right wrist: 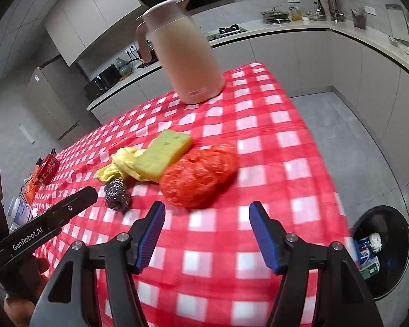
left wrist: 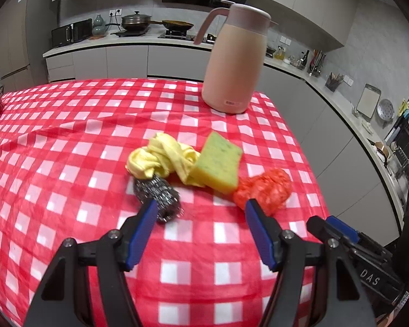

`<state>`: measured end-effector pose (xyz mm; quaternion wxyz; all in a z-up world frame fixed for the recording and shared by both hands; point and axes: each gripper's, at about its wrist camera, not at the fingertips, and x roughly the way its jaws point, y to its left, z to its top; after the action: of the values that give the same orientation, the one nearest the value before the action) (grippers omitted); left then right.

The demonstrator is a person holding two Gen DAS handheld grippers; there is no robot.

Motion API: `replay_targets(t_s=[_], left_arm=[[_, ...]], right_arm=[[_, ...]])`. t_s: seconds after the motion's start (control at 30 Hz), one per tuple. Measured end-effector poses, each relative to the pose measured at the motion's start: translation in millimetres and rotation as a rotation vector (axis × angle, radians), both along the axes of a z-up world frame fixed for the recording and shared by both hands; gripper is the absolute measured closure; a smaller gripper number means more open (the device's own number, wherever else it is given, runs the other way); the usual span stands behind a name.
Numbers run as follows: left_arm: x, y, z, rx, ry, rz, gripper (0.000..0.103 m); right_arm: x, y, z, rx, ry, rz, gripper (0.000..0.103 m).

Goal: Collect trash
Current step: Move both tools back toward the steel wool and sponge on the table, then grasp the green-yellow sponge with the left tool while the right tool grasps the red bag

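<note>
Left gripper (left wrist: 200, 209): jaws apart, empty, above the checked cloth (left wrist: 68, 163).
Right gripper (right wrist: 207, 212): jaws apart, holding nothing.
Steel scourer (left wrist: 156, 193): partly hidden by a left finger.
Bin (right wrist: 395, 234): cut off.

Four trash items clustering mid-counter (left wrist: 68, 141). Yellow cloth (left wrist: 163, 160) lying crumpled and twisted. Sponge (left wrist: 218, 163), yellow with green top, resting tilted, one end leaning on cloth. Steel scourer (left wrist: 158, 193), round wire ball, sitting in front of cloth, touching it. Red mesh bag (right wrist: 199, 177), crumpled into lump, lying just beside sponge toward counter's right edge. Bin (right wrist: 381, 250) standing on floor by counter's right side, open, holding blue packet and white wad.
</note>
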<state>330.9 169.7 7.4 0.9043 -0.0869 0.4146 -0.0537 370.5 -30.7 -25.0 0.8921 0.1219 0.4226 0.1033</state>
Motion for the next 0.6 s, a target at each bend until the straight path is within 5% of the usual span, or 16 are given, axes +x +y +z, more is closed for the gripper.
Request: replay_targets(t_s=[0.6], left_arm=[[57.4, 4.1, -11.5, -0.005, 0.029, -0.069, 0.035]], right_arm=[[65.1, 20.9, -27.2, -0.001, 0.087, -0.068, 0.033]])
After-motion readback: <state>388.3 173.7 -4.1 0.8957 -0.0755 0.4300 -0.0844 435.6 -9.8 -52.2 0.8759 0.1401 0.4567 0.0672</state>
